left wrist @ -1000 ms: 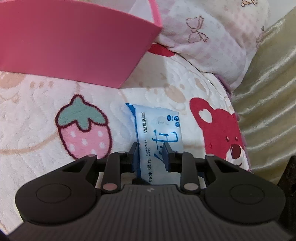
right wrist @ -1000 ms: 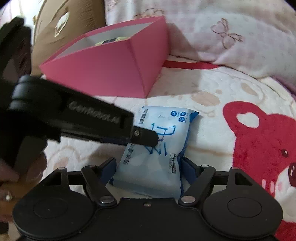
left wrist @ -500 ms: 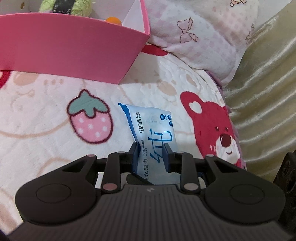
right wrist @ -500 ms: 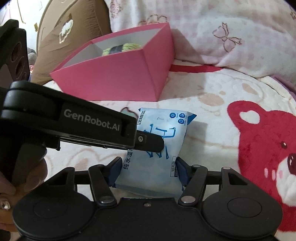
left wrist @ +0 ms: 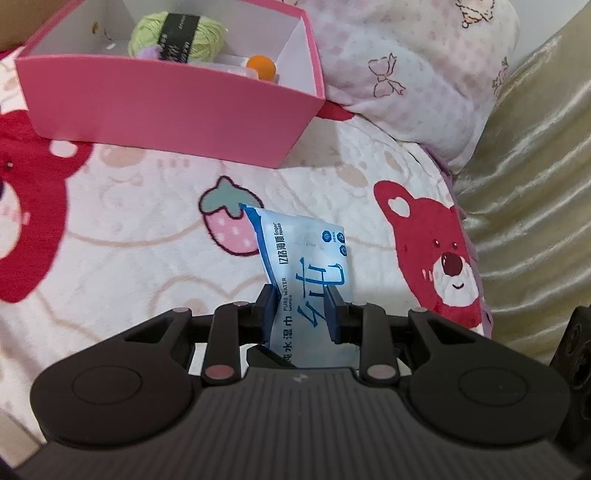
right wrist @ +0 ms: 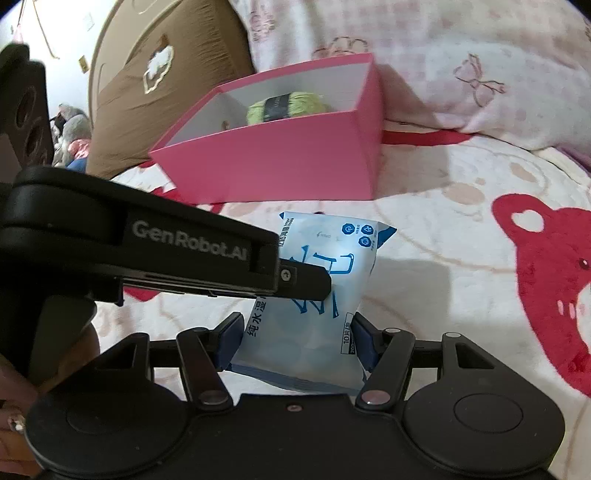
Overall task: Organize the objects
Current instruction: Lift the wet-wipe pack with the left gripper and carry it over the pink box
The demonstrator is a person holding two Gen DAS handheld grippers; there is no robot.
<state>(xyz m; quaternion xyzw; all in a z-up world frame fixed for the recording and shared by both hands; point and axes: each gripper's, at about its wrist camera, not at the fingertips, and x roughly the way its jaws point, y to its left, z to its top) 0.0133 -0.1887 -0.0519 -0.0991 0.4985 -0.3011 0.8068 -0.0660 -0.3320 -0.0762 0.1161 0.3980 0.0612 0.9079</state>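
— What's on the bed [left wrist: 140,229]?
— A pink box [left wrist: 173,107], green yarn [left wrist: 177,31] inside.
— The wet-wipes pack [left wrist: 306,266]?
— Lifted clear, near the box; left tool [left wrist: 301,306] pinches it, right tool [right wrist: 295,332], just narrowed, clamps its sides.

Both wrist cameras look steeply down, close over the wipes pack [left wrist: 310,266] and pink box [right wrist: 295,162].

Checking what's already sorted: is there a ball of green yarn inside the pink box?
Yes, the left wrist view shows a green yarn ball with a dark label lying inside the open pink box, next to a small orange ball.
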